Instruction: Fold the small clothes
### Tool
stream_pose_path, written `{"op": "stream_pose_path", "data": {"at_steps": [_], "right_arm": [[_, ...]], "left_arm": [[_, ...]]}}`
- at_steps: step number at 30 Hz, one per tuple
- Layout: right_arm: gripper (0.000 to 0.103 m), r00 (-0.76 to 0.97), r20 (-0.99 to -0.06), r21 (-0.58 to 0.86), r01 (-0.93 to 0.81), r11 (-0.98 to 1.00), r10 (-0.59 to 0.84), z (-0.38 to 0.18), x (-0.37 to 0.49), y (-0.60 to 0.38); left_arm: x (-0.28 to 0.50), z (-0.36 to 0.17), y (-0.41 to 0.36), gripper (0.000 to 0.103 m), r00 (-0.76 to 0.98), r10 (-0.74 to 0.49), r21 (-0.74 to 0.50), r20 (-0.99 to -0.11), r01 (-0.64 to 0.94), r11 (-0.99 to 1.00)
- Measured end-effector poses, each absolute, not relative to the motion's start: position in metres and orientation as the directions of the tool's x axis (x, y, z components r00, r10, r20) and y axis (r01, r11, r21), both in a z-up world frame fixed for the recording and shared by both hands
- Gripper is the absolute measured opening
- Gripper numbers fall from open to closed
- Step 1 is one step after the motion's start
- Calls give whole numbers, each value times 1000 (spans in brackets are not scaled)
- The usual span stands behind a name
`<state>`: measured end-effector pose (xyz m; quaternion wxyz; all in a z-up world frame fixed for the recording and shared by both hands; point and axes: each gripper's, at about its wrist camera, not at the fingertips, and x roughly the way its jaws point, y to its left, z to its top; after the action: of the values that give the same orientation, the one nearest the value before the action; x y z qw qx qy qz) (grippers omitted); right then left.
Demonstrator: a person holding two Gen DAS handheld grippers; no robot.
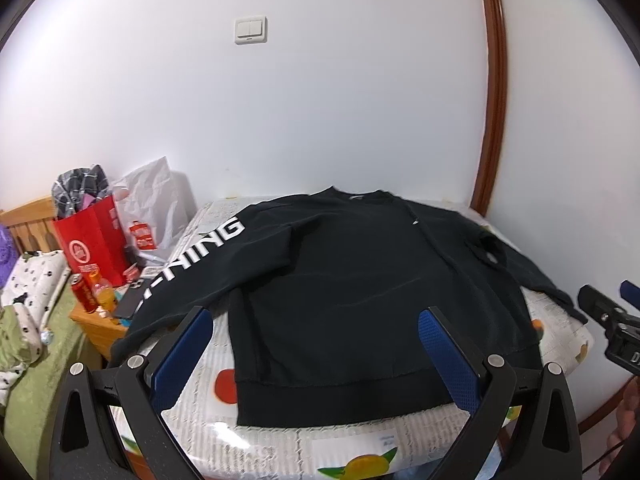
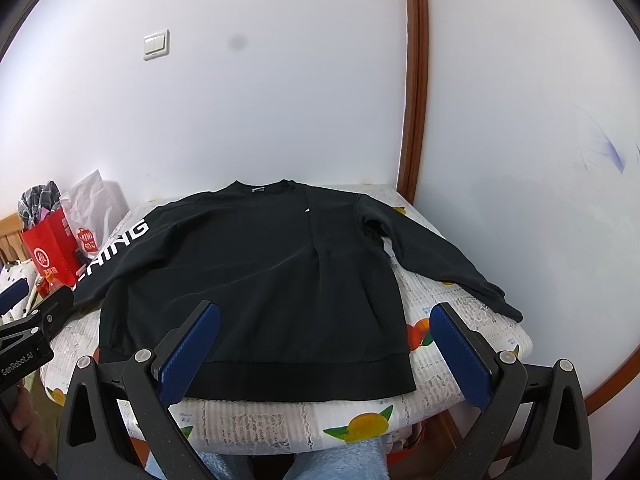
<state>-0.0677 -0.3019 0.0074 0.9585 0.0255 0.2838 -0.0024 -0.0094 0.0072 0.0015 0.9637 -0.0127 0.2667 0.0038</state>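
The black sweatshirt (image 2: 256,280) lies flat on the fruit-print counter (image 2: 360,428) (sleeves spread, white lettering on one); collar toward the wall. Left claw (image 1: 316,354) and right claw (image 2: 326,352) both hover spread apart at its hem, gripping nothing.

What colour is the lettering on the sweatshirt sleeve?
White lettering on the black sweatshirt; clearest in the left wrist view.

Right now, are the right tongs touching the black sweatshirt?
Cannot tell. In the right wrist view the open right tongs overlap the black sweatshirt near its hem, with no contact or gap visible.
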Motion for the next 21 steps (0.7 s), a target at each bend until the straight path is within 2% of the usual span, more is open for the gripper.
{"op": "stream_pose_path", "data": {"at_steps": [12,16,21], "right_arm": [[103,831,-556,40,36,999,-8,3,-35,-296],[103,820,-572,22,30,999,-12,-7,-15,-288],[103,762,-648,0,-23,1000,17,-37,23,-269]], "left_arm": [[25,-5,21,103,840,-28,-67,-542,-10,998],[45,-22,39,103,815,-66,-126,-576,-9,992],[71,-64,78,103,773,-53,-192,-632,-90,977]]}}
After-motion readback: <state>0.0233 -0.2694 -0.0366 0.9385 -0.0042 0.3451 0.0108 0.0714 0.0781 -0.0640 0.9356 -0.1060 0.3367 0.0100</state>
